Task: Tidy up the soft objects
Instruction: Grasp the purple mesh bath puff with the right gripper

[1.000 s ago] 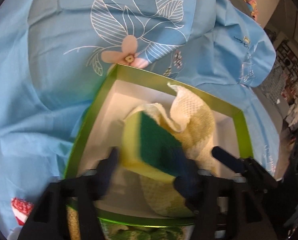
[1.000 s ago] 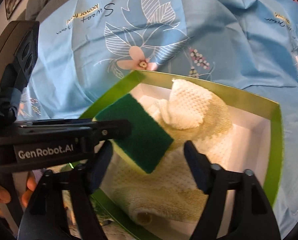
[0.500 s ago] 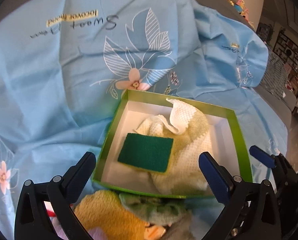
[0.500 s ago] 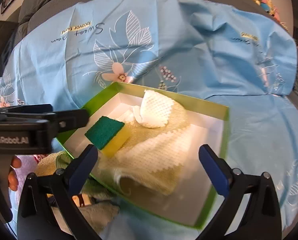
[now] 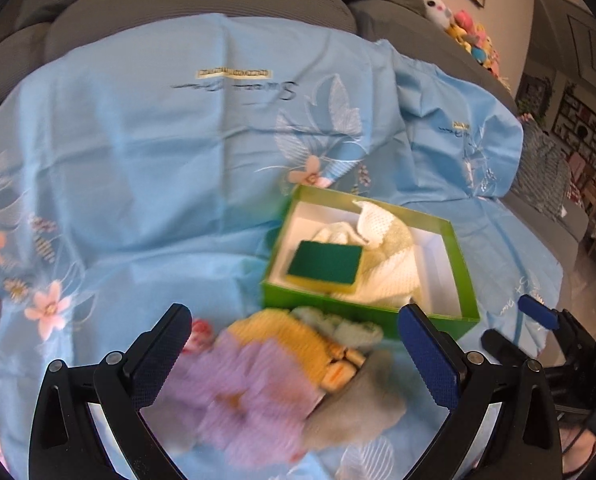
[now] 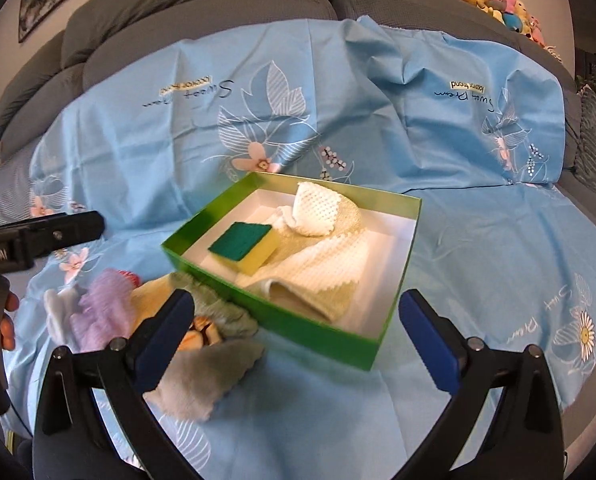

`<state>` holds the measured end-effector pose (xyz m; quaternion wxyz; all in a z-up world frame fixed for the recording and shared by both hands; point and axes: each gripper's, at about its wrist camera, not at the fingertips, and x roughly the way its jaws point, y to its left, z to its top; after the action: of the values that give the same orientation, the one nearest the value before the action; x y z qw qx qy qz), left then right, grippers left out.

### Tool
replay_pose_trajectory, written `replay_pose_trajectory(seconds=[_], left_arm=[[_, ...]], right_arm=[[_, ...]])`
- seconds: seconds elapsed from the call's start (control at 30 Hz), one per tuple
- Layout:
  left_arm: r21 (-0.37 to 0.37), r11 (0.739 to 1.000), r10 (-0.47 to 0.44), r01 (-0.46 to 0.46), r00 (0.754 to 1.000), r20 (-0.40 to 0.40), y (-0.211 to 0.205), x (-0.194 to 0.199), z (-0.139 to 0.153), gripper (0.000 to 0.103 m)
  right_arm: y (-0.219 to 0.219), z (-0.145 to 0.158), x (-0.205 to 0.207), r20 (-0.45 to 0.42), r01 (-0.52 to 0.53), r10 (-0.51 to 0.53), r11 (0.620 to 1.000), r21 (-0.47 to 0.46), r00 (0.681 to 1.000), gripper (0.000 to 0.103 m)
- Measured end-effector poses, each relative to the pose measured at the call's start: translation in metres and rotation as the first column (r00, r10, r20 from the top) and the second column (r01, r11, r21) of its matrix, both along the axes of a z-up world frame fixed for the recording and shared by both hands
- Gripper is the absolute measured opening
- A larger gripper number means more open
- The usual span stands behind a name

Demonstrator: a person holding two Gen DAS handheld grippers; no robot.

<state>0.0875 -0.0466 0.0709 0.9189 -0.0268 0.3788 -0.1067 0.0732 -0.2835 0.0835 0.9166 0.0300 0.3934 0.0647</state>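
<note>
A green box (image 5: 361, 310) (image 6: 282, 322) with a white inside holds a cream knitted cloth (image 5: 393, 268) (image 6: 329, 264) and a green-and-yellow sponge (image 5: 323, 266) (image 6: 246, 244) lying on it. In front of the box lies a pile of soft things: a purple cloth (image 5: 242, 392) (image 6: 102, 308), a yellow cloth (image 5: 294, 340) and a grey cloth (image 5: 357, 408) (image 6: 210, 376). My left gripper (image 5: 298, 352) is open and empty above the pile. My right gripper (image 6: 298, 332) is open and empty before the box's near edge.
Everything lies on a light blue flowered sheet (image 5: 158, 160) (image 6: 477, 240) spread over a grey sofa (image 6: 218, 8). Plush toys (image 6: 505, 4) sit at the sofa's far right end. The left gripper's body (image 6: 38, 236) shows at the left of the right wrist view.
My left gripper let go of the sponge into the box, opened, and drew back and left over the pile. My right gripper also pulled back from the box.
</note>
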Motion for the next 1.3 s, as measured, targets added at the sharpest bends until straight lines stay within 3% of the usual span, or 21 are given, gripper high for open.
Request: replay_pose_trajectory(seconds=[0.3, 0.6, 0.7, 0.8, 1.03, 1.3], left_arm=[[-0.026, 0.993, 0.118, -0.118, 0.993, -0.014, 0.058, -0.059, -0.009, 0.102], [-0.175, 0.970, 0.143, -0.167, 0.980, -0.141, 0.092, -0.092, -0.055, 0.102], [-0.190, 0.967, 0.141, -0.168, 0.979, -0.149, 0.091, -0.100, -0.070, 0.102], [-0.190, 0.971, 0.113, -0.144, 0.980, -0.164, 0.085, -0.100, -0.084, 0.102], [-0.242, 0.965, 0.056, -0.098, 0.983, -0.177, 0.075, -0.084, -0.102, 0.102], [-0.256, 0.966, 0.011, -0.044, 0.991, -0.131, 0.068, -0.061, -0.105, 0.102]], right_arm=[[0.020, 0.012, -0.035, 0.025, -0.083, 0.082, 0.995, 0.054, 0.996, 0.102], [0.058, 0.012, -0.059, 0.049, -0.233, 0.230, 0.970, 0.072, 0.972, 0.102], [0.070, 0.003, -0.057, 0.017, -0.274, 0.275, 0.949, 0.153, 0.961, 0.102], [0.078, -0.004, -0.051, -0.009, -0.278, 0.286, 0.938, 0.206, 0.958, 0.102], [0.098, -0.012, -0.031, -0.036, -0.311, 0.327, 0.923, 0.225, 0.944, 0.102], [0.121, -0.021, 0.001, -0.065, -0.353, 0.377, 0.906, 0.236, 0.924, 0.102]])
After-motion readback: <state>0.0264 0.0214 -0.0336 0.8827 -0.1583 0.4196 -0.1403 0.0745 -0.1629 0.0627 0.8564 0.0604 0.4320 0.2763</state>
